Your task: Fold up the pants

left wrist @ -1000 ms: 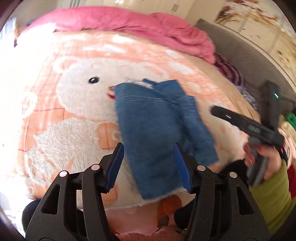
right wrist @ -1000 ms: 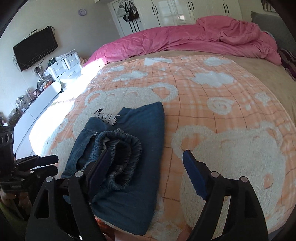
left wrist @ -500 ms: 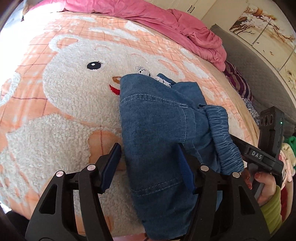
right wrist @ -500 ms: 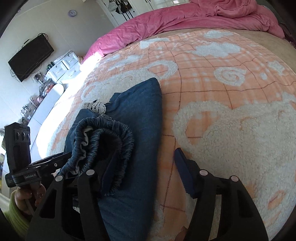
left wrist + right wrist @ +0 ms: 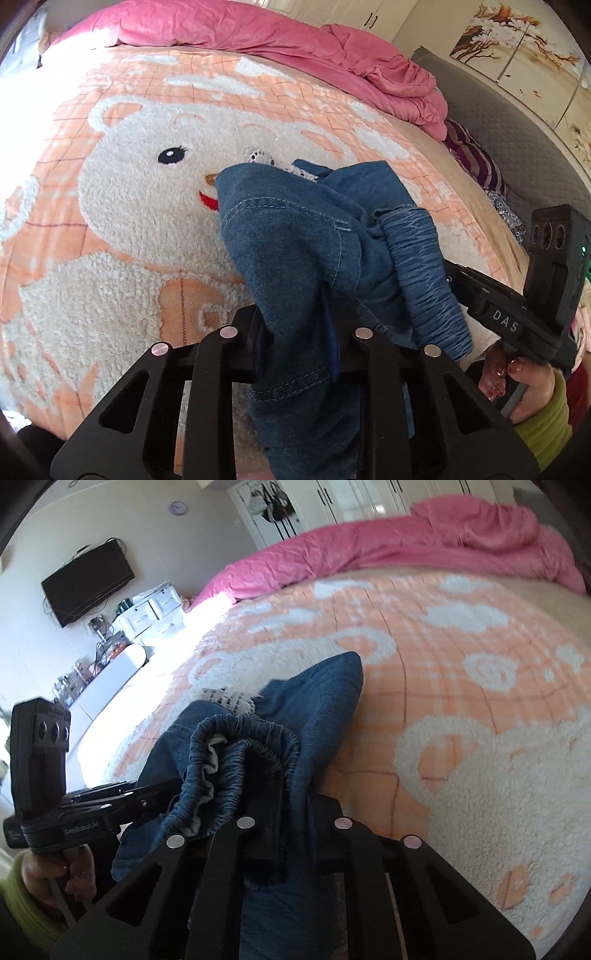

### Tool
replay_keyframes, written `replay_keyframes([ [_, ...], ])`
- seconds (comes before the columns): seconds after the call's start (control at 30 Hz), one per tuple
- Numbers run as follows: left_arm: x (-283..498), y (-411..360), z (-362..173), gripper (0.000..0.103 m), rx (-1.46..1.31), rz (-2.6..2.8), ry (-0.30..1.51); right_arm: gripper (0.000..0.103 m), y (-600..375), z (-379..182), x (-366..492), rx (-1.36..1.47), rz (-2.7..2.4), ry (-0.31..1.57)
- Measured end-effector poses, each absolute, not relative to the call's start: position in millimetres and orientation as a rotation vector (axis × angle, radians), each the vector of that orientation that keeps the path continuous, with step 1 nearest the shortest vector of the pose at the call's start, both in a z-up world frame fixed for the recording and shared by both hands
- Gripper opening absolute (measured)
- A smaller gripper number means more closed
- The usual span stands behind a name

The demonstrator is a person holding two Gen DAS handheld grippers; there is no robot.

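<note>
Two pairs of jaws grip the same garment at its near edge: the left gripper [image 5: 295,332] has denim bunched between its jaws, which are closing on the hemmed corner, and the right gripper [image 5: 291,830] has its jaws pressed together on the layer just under the gathered waistband [image 5: 240,753]. Pinching two neighbouring points of that edge looks meant to keep it level, so the cloth can be raised and carried over as one flap rather than sagging in the middle. The denim pants [image 5: 295,236] are already doubled, and their near part lifts off the bed toward the cameras while the far end rests on the peach teddy-bear blanket [image 5: 122,229], near the bear's mouth. A scrap of white spotted fabric [image 5: 260,157] peeks out at the far fold. A hand [image 5: 524,384] in a green sleeve holds the right tool's handle beside the waistband. Behind, a pink duvet [image 5: 280,37] lies heaped at the head of the bed, leaving the blanket's middle free as folding space.
</note>
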State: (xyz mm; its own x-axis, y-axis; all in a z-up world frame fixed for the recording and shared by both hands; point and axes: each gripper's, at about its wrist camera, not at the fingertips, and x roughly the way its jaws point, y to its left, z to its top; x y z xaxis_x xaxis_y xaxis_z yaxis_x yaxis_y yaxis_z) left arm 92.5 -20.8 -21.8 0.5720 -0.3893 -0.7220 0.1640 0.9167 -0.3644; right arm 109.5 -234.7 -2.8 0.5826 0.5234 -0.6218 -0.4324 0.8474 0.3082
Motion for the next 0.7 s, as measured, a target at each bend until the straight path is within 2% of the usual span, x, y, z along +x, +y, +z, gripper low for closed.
replay_keyframes([
  [0.4,142,-17,23,0.017,-0.234,-0.313,0.817,0.01,-215,42,164,0.089,0.55,0.657],
  [0.7,194,-15,18,0.017,-0.225,-0.289,0.833,0.01,-208,28,226,0.119,0.514,0.709],
])
